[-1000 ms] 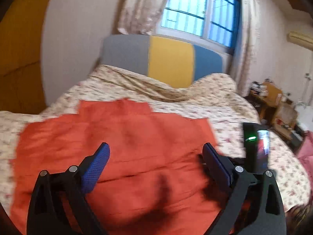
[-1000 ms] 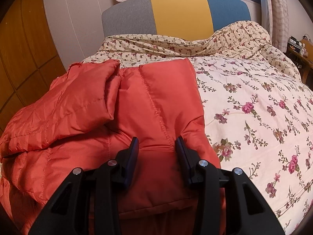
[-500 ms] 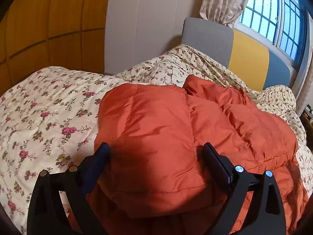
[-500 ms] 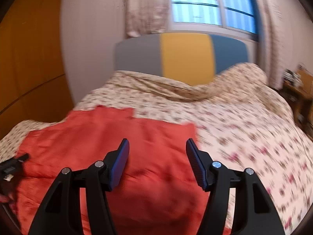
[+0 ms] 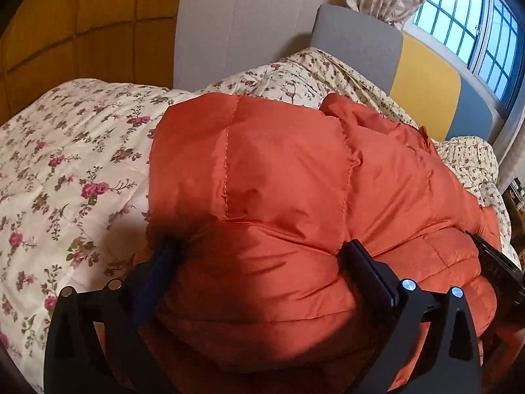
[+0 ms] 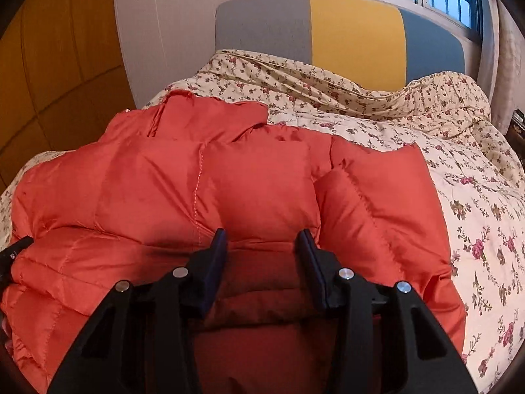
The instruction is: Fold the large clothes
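I have an orange-red quilted jacket (image 6: 262, 193) lying on the bed, on a floral quilt (image 6: 475, 197), bunched toward the side near the wood-panelled wall (image 6: 49, 82). Its collar end points at the grey, yellow and blue headboard (image 6: 354, 32), and bare quilt shows along the far side, toward the window (image 5: 475, 26).

My left gripper (image 5: 259, 252) is opening, its jaws at their widest, straddling a puffy fold at the jacket's near edge. The padding bulges up between the fingers (image 5: 364, 262); I cannot tell whether the pads press on it.

My right gripper (image 6: 262, 239) is closing, about half spread, with a narrower ridge of the jacket between its fingers (image 6: 308, 249). The fabric swells against both pads, so it looks pinched.

At the left edge of the right view I see a dark part of the other tool.
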Tool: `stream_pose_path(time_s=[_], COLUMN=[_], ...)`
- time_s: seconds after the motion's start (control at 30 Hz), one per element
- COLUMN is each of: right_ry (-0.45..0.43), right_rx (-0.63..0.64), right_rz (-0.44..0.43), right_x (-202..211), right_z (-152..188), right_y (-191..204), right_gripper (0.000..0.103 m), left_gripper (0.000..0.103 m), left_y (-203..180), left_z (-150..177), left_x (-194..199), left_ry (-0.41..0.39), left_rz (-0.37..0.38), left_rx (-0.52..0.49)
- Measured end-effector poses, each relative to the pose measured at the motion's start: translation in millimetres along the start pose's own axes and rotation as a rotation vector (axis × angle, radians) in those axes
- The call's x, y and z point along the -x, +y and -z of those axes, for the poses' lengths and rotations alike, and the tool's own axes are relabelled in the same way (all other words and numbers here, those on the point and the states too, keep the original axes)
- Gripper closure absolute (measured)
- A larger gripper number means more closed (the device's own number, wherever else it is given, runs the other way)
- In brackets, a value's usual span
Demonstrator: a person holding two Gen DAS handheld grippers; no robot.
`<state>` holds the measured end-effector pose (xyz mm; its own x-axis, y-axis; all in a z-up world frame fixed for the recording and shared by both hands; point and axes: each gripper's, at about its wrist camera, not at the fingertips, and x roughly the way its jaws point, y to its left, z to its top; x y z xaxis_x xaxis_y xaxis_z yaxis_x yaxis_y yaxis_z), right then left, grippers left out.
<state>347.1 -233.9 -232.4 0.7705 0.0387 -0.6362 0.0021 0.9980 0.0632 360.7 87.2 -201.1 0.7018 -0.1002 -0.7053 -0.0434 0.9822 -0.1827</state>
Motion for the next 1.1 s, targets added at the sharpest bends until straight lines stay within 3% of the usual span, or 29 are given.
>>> stream_pose_path(time_s=[0.1, 0.17, 0.23, 0.3, 0.47, 0.57, 0.8, 0.97, 1.03, 1.1], right_ry=[-0.011, -0.013, -0.015, -0.017, -0.018, -0.021, -0.006, -0.132, -0.138, -0.089], right_rx=[0.002, 0.006, 0.006, 0.006, 0.01, 0.011, 0.009, 0.041, 0.064, 0.063], right_rz=[0.01, 0.014, 0.014, 0.015, 0.015, 0.012, -0.012, -0.069, -0.071, -0.065], right_x=[2.8, 3.9, 5.1, 5.8, 5.8, 4.9, 12.0, 48.7, 46.2, 28.5], right_z=[3.1, 3.4, 3.9, 4.8, 5.1, 5.8, 0.1, -22.3, -35.6, -45.9], right_y=[-0.8, -2.3, -3.1, -3.5, -2.9, -3.3, -5.9, -3.0, 3.4, 7.7], right_gripper=[0.058, 0.058, 0.057, 0.057, 0.057, 0.057, 0.053, 0.051, 0.051, 0.051], left_gripper=[0.003, 0.003, 0.003, 0.003, 0.003, 0.003, 0.003, 0.003, 0.003, 0.003], left_y=[-10.2, -18.6, -27.7, -35.6, -31.7, -20.7, -20.2, -24.3, -28.9, -36.9], left_z=[-3.3, -9.0, -20.6, -34.7, -47.2, -35.2, -29.3, -29.8, -32.2, -39.4], left_x=[25.8, 48.5, 54.0, 45.7, -20.9, -40.1, -39.5, -6.1, 10.8, 11.6], left_ry=[-0.044, -0.13, -0.155, -0.142, -0.02, -0.008, -0.002, -0.104, -0.178, -0.186], left_rz=[-0.052, -0.007, -0.013, -0.019, -0.185, -0.146, -0.156, -0.183, -0.166, -0.173], left_rx=[-0.026, -0.037, -0.05, -0.06, -0.108, -0.085, -0.085, -0.092, -0.115, -0.16])
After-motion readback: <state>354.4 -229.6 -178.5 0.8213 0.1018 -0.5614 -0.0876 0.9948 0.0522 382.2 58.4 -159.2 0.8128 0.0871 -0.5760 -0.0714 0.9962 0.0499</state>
